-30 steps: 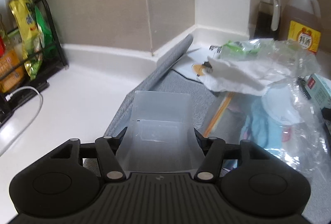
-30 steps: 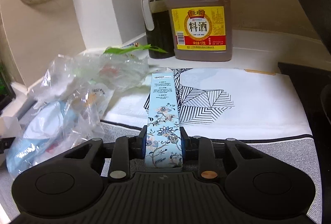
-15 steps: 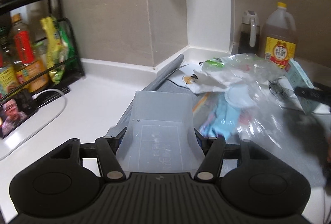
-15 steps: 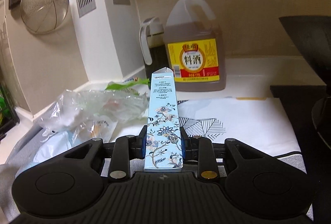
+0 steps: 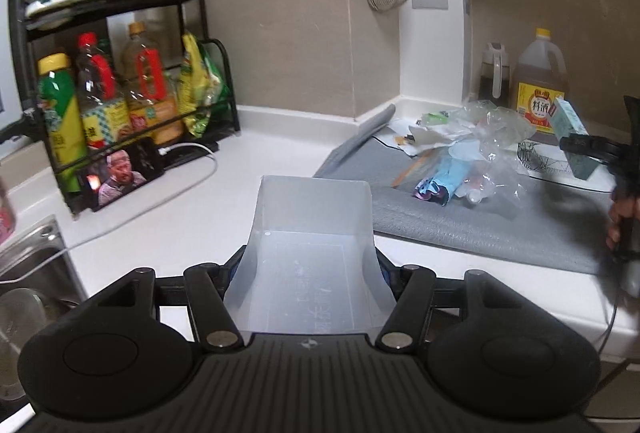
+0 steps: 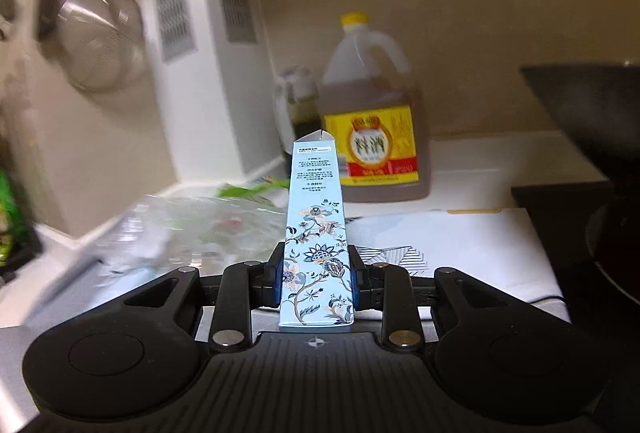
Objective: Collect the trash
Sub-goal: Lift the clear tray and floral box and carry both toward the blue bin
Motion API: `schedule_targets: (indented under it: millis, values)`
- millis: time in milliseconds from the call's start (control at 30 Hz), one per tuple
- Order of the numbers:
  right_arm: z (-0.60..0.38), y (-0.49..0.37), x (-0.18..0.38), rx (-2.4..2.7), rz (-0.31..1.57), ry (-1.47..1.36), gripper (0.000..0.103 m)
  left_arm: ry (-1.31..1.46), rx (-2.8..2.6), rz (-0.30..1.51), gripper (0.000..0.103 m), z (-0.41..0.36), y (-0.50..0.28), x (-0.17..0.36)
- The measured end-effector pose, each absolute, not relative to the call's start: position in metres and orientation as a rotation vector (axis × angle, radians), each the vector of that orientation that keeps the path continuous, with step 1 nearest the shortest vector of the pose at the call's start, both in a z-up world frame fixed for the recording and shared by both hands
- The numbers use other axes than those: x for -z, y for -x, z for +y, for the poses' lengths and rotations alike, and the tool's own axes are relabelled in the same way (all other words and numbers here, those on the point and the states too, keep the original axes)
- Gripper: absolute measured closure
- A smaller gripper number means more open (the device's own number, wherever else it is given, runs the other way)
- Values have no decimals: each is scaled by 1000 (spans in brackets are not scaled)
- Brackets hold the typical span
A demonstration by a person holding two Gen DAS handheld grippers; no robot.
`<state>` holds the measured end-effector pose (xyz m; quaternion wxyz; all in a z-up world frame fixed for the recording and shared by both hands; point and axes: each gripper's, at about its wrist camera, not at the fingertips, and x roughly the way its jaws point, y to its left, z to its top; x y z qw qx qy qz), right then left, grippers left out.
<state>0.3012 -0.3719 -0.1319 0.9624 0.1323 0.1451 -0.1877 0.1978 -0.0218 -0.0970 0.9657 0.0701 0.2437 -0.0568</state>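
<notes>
My left gripper (image 5: pixel 310 269) is shut on a translucent plastic bin (image 5: pixel 310 233), held above the white counter's front edge. My right gripper (image 6: pixel 316 273) is shut on a light-blue floral carton (image 6: pixel 316 233), lifted above the mat; the carton also shows in the left wrist view (image 5: pixel 570 125) at far right. A trash pile of clear plastic wrap (image 5: pixel 492 129), crumpled white paper (image 5: pixel 432 137) and a blue wrapper (image 5: pixel 440 181) lies on the grey mat (image 5: pixel 480 221). In the right wrist view the pile (image 6: pixel 192 229) is blurred at lower left.
A black rack (image 5: pixel 120 93) with bottles and snack bags stands at left, a phone (image 5: pixel 120 177) and white cable before it. A sink (image 5: pixel 28 273) is at far left. A cooking-wine jug (image 6: pixel 372 129) and dark bottle (image 5: pixel 494 81) stand at the wall. A black pan (image 6: pixel 592 105) is right.
Both grippers have pulled back and up from the trash pile. The left view now takes in the rack and sink. The right gripper has lifted the carton higher and swung, blurring the view.
</notes>
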Motion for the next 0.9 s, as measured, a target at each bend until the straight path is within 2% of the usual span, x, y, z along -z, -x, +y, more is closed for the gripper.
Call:
schedule_targets:
  millis: [233, 433, 900]
  values:
    - [-316, -185, 106, 235, 238, -181, 73, -106, 111, 503, 38, -14, -169, 100]
    - [-274, -105, 99, 99, 279, -105, 72, -105, 130, 565, 38, -4, -135, 117]
    - [-189, -51, 134, -90, 546, -45, 72, -86, 178, 639, 38, 10, -61, 156]
